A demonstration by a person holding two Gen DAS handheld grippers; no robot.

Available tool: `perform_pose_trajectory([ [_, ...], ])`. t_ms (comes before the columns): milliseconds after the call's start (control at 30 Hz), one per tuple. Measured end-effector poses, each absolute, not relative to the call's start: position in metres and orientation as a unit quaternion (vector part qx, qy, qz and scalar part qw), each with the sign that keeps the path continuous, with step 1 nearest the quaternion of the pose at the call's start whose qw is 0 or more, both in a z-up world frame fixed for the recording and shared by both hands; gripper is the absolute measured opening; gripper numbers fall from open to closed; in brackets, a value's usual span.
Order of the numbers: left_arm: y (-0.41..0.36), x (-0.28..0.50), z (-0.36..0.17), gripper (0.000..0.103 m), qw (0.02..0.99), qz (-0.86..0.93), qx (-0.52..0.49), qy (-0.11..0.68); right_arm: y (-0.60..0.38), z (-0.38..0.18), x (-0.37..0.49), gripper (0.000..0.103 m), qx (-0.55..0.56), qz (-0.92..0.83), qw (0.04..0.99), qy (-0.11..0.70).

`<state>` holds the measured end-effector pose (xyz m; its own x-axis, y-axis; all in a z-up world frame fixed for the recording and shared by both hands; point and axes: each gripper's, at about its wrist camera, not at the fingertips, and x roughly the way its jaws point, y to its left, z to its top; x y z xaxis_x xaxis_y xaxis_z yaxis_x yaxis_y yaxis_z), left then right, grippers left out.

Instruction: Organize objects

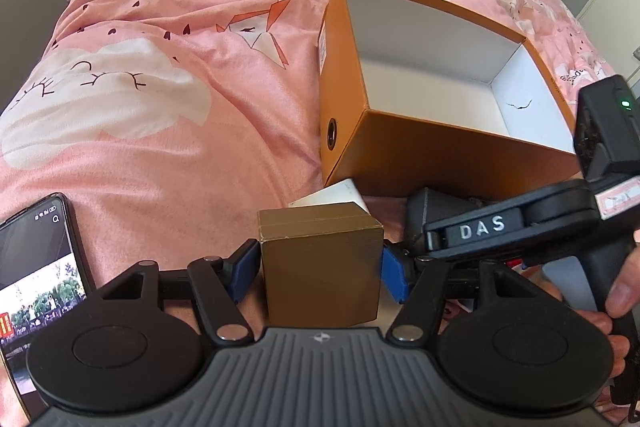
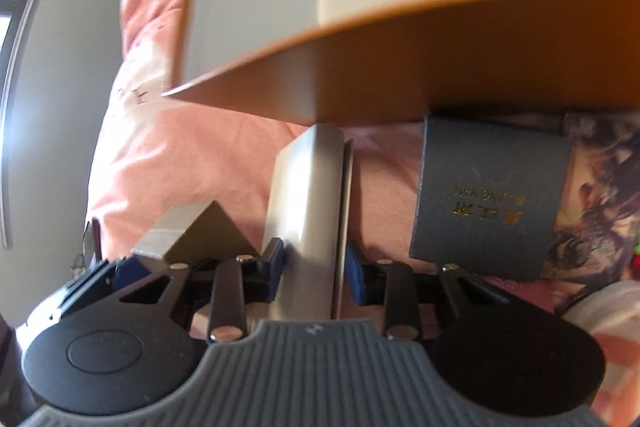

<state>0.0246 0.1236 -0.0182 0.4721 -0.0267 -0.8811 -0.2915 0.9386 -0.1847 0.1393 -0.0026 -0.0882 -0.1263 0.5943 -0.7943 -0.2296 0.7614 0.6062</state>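
Note:
My left gripper (image 1: 320, 267) is shut on a small gold-brown box (image 1: 322, 267), its blue pads against both sides, low over the pink bedspread. An open orange cardboard box (image 1: 400, 147) with a white, empty inside stands just beyond it. My right gripper (image 2: 316, 267) is shut on a pale white box (image 2: 310, 227) held on edge, right below the orange box's wall (image 2: 400, 67). The right gripper's body also shows in the left wrist view (image 1: 520, 227), to the right of the gold box. The white box's corner (image 1: 340, 193) peeks out behind the gold box.
A grey-blue box with gold lettering (image 2: 488, 199) lies right of the white box, beside a printed picture card (image 2: 592, 187). A smartphone with a lit screen (image 1: 36, 275) lies at the left on the pink quilt (image 1: 180, 107). A wall rises behind the bed.

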Motion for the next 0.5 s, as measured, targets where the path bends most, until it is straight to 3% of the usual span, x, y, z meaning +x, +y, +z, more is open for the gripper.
perform_pose_trajectory([
  [500, 0.097, 0.023, 0.045, 0.073, 0.889, 0.027, -0.143, 0.435, -0.059, 0.016, 0.119, 0.03, 0.09, 0.362, 0.738, 0.563],
])
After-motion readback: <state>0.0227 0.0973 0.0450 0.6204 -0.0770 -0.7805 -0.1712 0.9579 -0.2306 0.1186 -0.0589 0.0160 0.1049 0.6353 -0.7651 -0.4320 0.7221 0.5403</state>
